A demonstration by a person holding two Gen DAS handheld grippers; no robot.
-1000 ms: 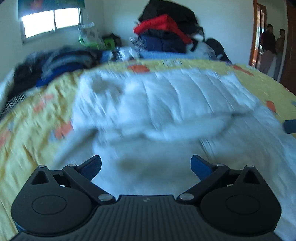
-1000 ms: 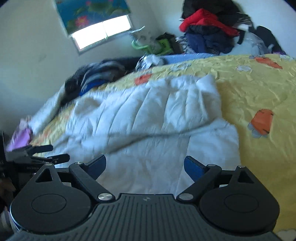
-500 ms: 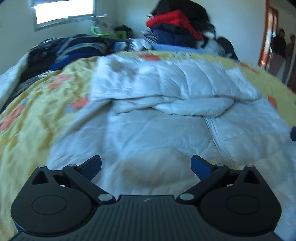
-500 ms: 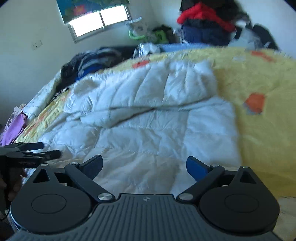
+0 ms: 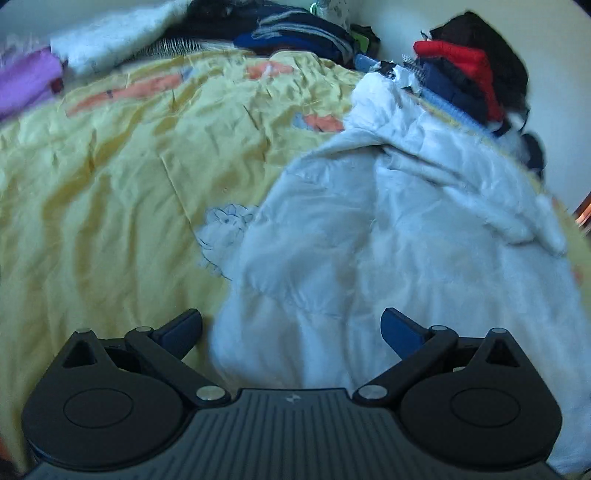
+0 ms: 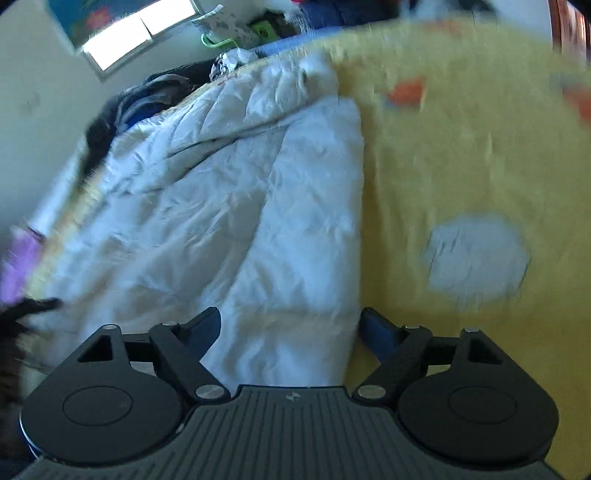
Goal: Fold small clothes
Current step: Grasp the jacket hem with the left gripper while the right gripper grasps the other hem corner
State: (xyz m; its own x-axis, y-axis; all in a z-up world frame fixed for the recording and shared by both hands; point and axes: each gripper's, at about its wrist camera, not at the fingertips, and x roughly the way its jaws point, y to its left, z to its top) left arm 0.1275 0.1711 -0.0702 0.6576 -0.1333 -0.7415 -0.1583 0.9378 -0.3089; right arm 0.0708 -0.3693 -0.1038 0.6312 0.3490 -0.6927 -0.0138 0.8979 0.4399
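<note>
**Q:** Left wrist view: where did the garment lie, and how did the tools stand?

**A:** The white padded garment (image 5: 388, 229) lay crumpled on the yellow bedspread (image 5: 110, 192), its near hem reaching the bed's near edge, its upper part doubled over itself. The left gripper (image 5: 291, 328) hovered at the garment's left border with jaws wide and nothing pinched; one finger stood over yellow cloth, the other over white. In the right wrist view the right gripper (image 6: 290, 325) straddled the garment's right border (image 6: 354, 221); its jaws were closing, the near hem lay between them, and the pads did not appear to press on it.

**Q:** What lay beyond?

**A:** A heap of dark clothes (image 5: 288, 33) ran along the bed's far edge, a red-and-navy stack (image 5: 465, 70) stood at the far right corner, and a purple cloth (image 5: 26, 77) lay at the far left.

**Q:** What might have gone wrong from there?

**A:** Probably a mixed pinch: either gripper, sitting on a border, could have caught bedspread together with hem and dragged the cover. The slippery padded fabric might also have escaped a shallow bite, and uneven grips would have skewed the fold.
</note>
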